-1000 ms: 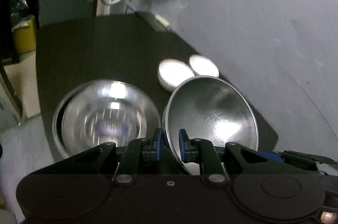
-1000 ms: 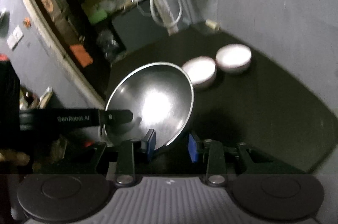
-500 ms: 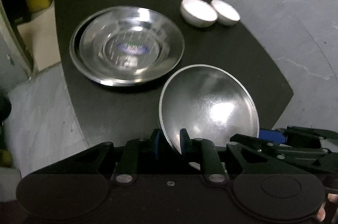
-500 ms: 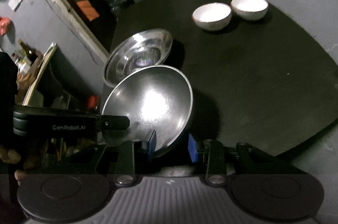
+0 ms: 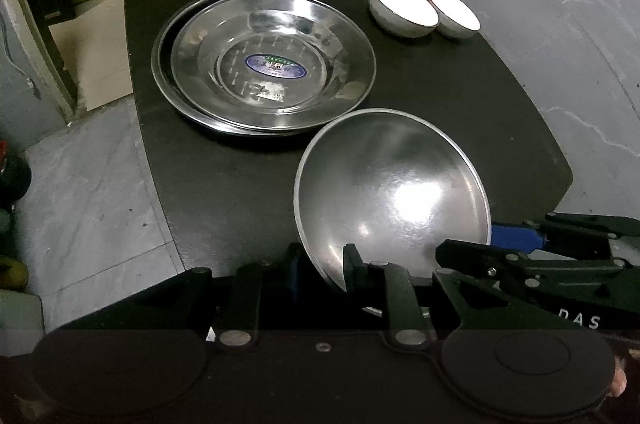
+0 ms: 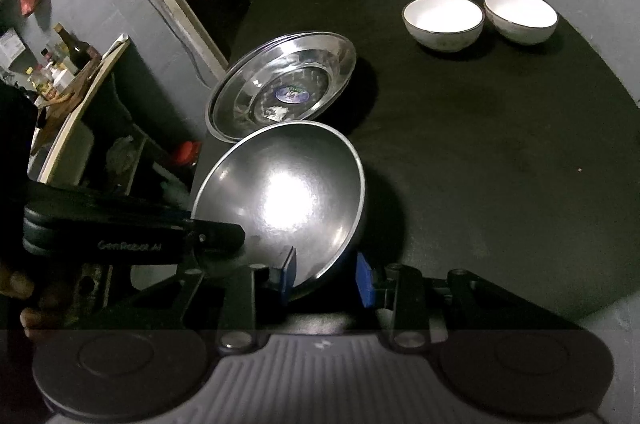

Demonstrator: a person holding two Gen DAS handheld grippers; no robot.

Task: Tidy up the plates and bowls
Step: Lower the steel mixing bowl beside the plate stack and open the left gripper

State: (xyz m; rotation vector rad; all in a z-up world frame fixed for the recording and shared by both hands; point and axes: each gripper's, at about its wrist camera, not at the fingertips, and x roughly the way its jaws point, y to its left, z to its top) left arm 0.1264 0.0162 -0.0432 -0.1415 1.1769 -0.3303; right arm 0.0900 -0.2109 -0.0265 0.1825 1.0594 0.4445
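While we are gripping the steel bowl [image 5: 394, 192] by its near rim, we are holding it tilted, its open face turned up and away from us, over the near end of the black table [image 6: 500, 152]. Our left gripper [image 5: 322, 266] is pinching the bowl's wall between its nearly closed fingers; our right gripper [image 6: 326, 274] is standing wider, its blue pads either side of the bowl's lower rim, and we cannot tell whether both are pressing on it. Taking the stacked steel plates [image 5: 266, 62] as our landmark, the bowl is sitting just on the near side of them, apart from their rim, with the left gripper the closer of the two to the stack. The two white bowls [image 6: 442, 18] [image 6: 520, 14] are resting side by side beyond the plates and to their right, well apart from what we are carrying. We are judging that the stack lies straight ahead of the bowl, so any move there is going forward and slightly left
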